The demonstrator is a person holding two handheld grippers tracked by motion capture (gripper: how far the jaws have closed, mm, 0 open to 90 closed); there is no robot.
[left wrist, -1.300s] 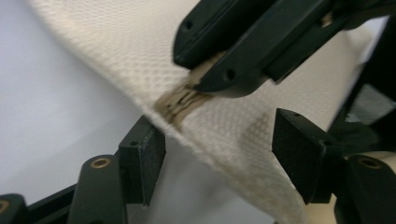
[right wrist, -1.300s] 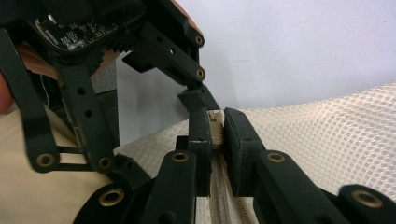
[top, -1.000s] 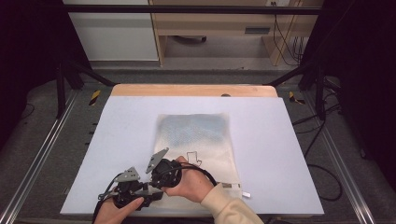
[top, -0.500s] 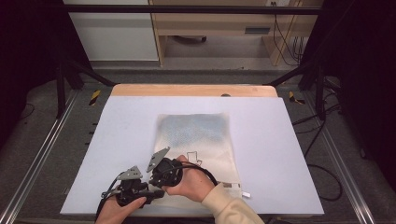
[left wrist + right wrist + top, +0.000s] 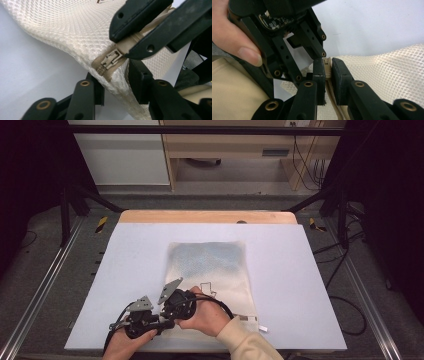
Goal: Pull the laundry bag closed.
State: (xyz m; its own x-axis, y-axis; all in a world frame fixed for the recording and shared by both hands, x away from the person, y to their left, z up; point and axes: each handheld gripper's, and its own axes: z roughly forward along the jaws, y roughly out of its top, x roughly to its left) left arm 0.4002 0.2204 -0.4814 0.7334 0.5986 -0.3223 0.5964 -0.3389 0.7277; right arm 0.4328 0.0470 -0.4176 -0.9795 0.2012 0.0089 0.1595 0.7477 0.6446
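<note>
A cream mesh bag point(image 5: 215, 262) lies flat on the white mat point(image 5: 125, 270). Both grippers meet at its near left corner. My right gripper point(image 5: 328, 70) is shut on the beige zipper tape point(image 5: 327, 65) at the bag's edge; in the high view it point(image 5: 172, 314) sits under a hand. My left gripper point(image 5: 112, 85) has just been closing its jaws, which stand either side of the bag's corner, just short of the zipper slider point(image 5: 110, 60). I see no firm pinch. The left gripper point(image 5: 165, 324) lies low at the mat's front edge.
The table's wooden back edge point(image 5: 207, 217) runs behind the mat. Metal rails point(image 5: 45, 290) flank both sides. A small white tag point(image 5: 262, 328) sticks out at the bag's near right corner. A thin black line drawing point(image 5: 206, 287) marks the bag.
</note>
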